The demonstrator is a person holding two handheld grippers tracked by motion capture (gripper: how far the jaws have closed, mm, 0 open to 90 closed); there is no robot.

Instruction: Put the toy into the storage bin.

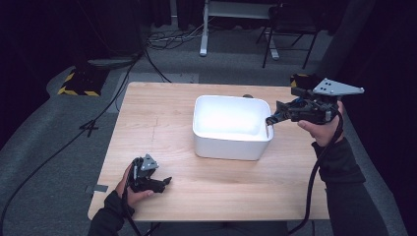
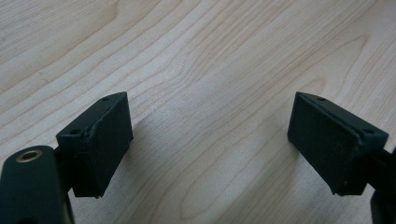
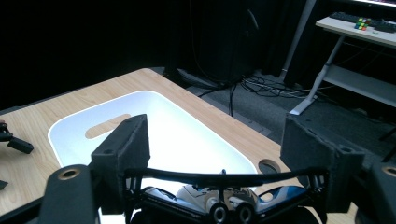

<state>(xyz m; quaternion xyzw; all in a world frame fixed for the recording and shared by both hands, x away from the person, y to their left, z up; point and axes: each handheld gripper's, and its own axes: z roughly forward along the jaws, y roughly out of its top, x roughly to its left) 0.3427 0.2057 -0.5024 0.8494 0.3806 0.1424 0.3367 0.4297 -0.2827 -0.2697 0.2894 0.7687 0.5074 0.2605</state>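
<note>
While hovering with jaws parted and empty: right gripper (image 1: 270, 119), tips just at right rim of tub (image 1: 230, 147). Left gripper (image 1: 166, 181) likewise unclenched, nothing between pads, resting on table (image 1: 157, 113), well apart from tub. Tub mid-table, upright, seemingly empty. Likely light, stiff plastic with smooth, slippery walls. Best pinched over rim or through handle slot (image 3: 107, 126).
</note>
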